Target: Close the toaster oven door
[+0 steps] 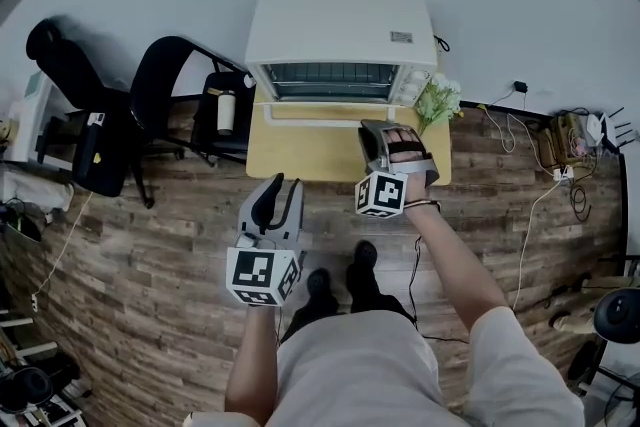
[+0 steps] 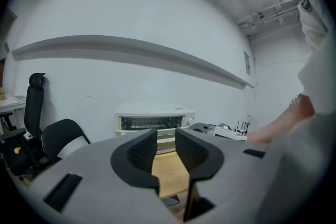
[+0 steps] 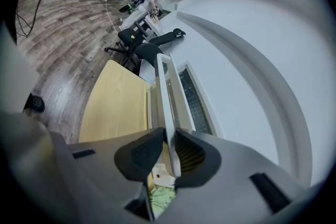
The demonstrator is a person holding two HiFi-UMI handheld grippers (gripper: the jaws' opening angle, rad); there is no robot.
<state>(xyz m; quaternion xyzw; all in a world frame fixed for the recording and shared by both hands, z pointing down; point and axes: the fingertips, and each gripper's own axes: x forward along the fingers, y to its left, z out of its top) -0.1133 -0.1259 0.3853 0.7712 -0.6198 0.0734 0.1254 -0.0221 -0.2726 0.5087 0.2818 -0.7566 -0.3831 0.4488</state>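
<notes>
The left claw (image 1: 272, 200) hung spread and empty, short of the tabletop (image 1: 300, 155). On that stood the toaster oven (image 1: 340, 30), its door (image 1: 320, 112) dropped open. The right claw (image 1: 385, 128) pinched the door's handle (image 3: 165, 94).

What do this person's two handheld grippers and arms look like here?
The left gripper and right gripper match: smooth grey bodies ending in two black, curved jaws with ribbed inner faces. Each carries a white marker cube printed with black square patterns. The person wears a light short-sleeved top, leaving the forearms bare.
</notes>
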